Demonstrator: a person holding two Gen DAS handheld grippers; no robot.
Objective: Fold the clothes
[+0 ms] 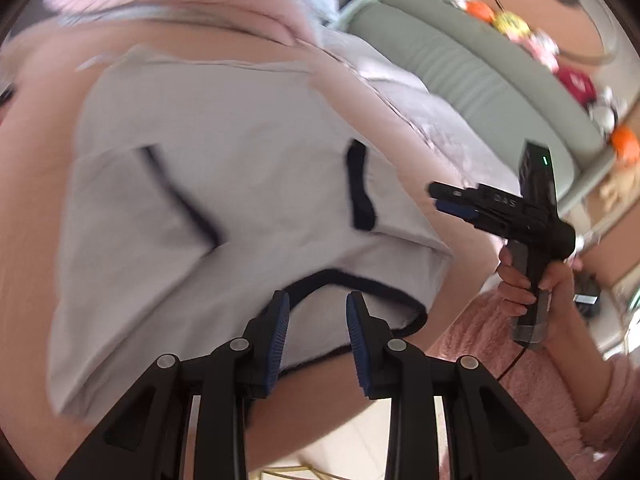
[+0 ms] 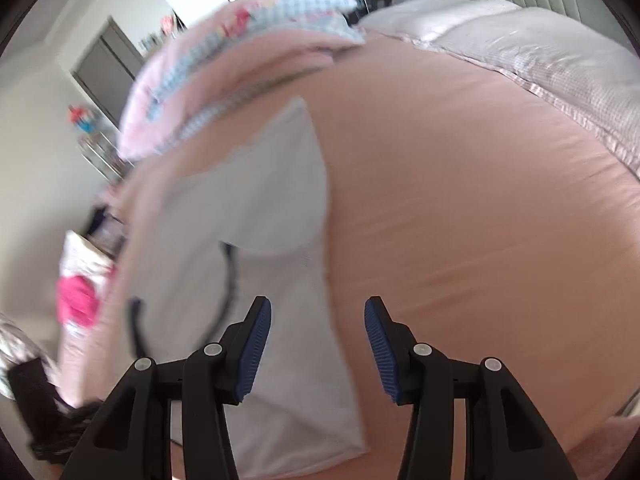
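1. While both views are blurred, a pale garment (image 1: 224,200) with dark trim lies spread on the pink bed sheet (image 2: 480,220).
2. Left gripper (image 1: 316,340): released, jaws apart above the garment's trimmed edge at 6 o'clock.
3. Right gripper (image 2: 318,348): released, nothing between its pads, the garment's edge at 9 o'clock beside it.
4. Patterned bedding (image 2: 240,52): heaped at 12 o'clock beyond the garment.

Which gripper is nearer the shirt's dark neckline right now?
Left. The left gripper hangs right over the neckline of the white shirt, jaws open. The right gripper is off past the shirt's side edge, over the pink sheet, also open.
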